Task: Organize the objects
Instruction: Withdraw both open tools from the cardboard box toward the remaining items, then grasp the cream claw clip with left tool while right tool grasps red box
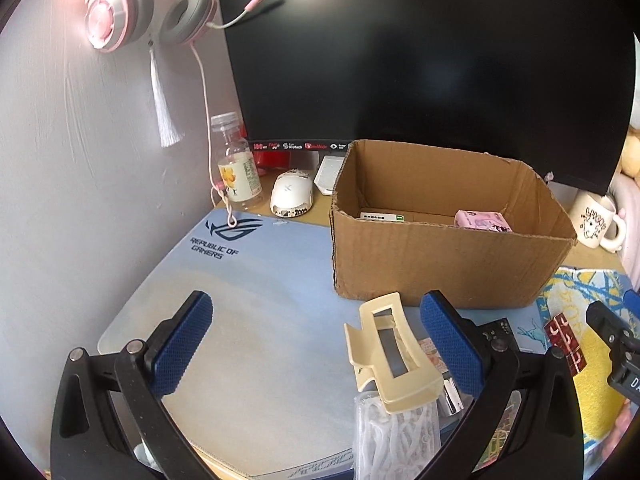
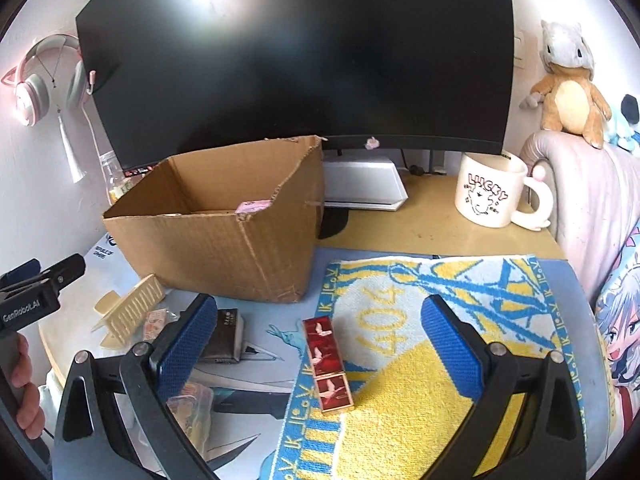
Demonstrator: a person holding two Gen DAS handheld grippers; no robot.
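Cardboard box (image 1: 440, 256): open-topped, standing on the worktop in front of the monitor (image 1: 420, 60); judged to be the collecting bin, since a pink packet (image 1: 483, 221) and a white-and-green carton (image 1: 382, 216) already lie on its floor.
Towel (image 2: 420, 360): yellow-and-blue, spread flat to the right of the box; it serves only as a resting surface.
Desk mat (image 1: 248, 320): pale blue, bare on its left half; the loose items are bunched at its right edge, near the box's front wall.
Left tool (image 1: 316, 344): spread wide and holding nothing; the hair clip sits between its pads, just beside the right one, which suggests it is lined up for that pick.
Right tool (image 2: 320, 340): likewise wide apart and empty; the red case lies between its pads, apart from both.
Hair clip (image 1: 394, 354): cream claw type, propped on a clear bag of white floss picks (image 1: 392, 436); being perched, it may tip or slide when squeezed.
Red case (image 2: 328, 364): slim, gold-trimmed, with a crane pattern, lying across the towel's left border, half on the mat; probably a lipstick, though the fisheye view leaves that uncertain.
Small clutter: a dark wallet-like item (image 2: 226, 338) and printed sachets (image 2: 154, 322) lie between the clip and the case, not yet sorted.
Progress: early; two items boxed, several outstanding.
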